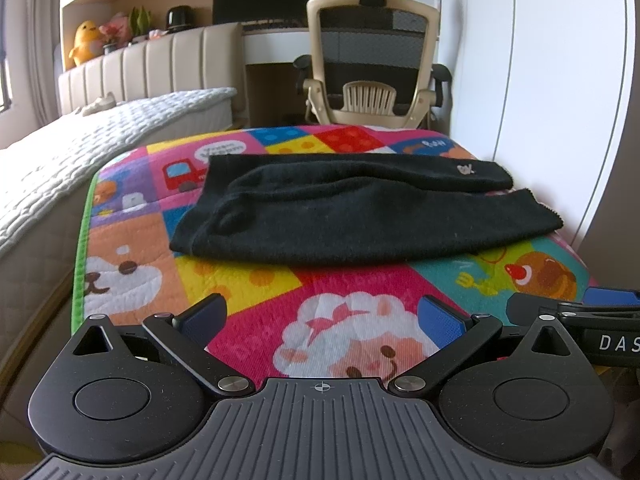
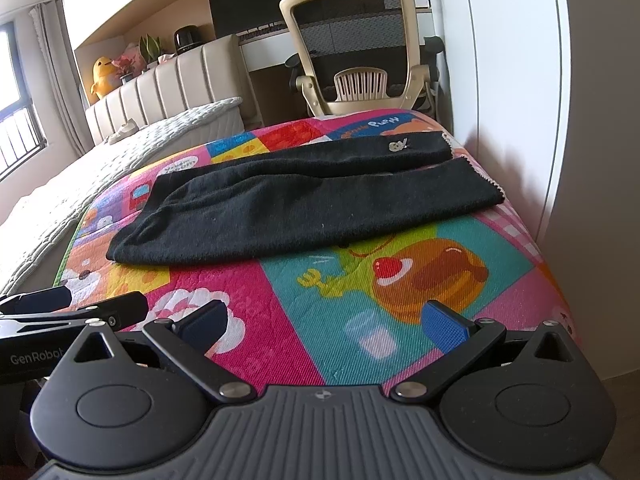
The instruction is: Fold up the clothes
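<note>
A black garment [image 1: 352, 212] lies folded lengthwise on the colourful cartoon mat [image 1: 280, 280], with a small white logo near its far right end. It also shows in the right wrist view [image 2: 304, 208], lying on the same mat [image 2: 320, 304]. My left gripper [image 1: 322, 318] is open and empty, over the mat well short of the garment. My right gripper [image 2: 324, 322] is open and empty, also short of the garment. The right gripper shows at the right edge of the left wrist view [image 1: 580, 312], and the left gripper shows at the left edge of the right wrist view [image 2: 72, 312].
A bed with a white quilted cover [image 1: 80, 152] runs along the left of the mat. A beige office chair [image 1: 372, 60] stands behind the mat at a desk. A white wall or wardrobe [image 1: 560, 80] borders the mat's right side.
</note>
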Action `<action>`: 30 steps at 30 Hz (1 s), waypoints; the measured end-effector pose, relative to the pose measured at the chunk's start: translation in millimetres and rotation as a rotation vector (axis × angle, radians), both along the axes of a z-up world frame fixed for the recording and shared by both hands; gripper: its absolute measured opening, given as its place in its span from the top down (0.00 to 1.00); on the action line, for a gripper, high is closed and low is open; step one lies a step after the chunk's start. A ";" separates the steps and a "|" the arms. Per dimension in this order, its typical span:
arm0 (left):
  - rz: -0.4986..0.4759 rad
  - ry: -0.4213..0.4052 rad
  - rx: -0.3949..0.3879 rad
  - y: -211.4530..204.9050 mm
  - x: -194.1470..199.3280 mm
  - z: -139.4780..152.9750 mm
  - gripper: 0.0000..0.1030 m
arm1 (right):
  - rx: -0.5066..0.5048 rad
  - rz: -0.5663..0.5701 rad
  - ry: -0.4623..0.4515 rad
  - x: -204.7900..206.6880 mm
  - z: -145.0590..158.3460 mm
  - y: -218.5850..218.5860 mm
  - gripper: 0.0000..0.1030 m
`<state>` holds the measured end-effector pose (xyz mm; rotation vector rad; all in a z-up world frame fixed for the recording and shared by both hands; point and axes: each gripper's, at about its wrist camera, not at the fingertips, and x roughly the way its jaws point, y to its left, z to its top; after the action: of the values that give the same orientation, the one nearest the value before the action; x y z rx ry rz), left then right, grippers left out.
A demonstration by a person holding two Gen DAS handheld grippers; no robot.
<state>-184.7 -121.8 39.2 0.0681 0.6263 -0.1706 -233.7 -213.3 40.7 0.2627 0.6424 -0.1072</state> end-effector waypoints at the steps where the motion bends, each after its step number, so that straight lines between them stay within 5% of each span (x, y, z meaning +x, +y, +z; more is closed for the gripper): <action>1: 0.000 0.001 0.000 0.0 0.1 -0.2 0.00 | 0.001 0.000 0.001 0.3 -0.2 0.0 0.00; 30: 0.000 0.011 -0.001 0.5 1.5 0.0 0.00 | 0.018 0.006 0.021 4.6 -4.0 -2.9 0.00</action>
<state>-183.2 -121.3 39.2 0.0661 0.6367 -0.1712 -229.0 -216.2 36.6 0.2778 0.6656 -0.0988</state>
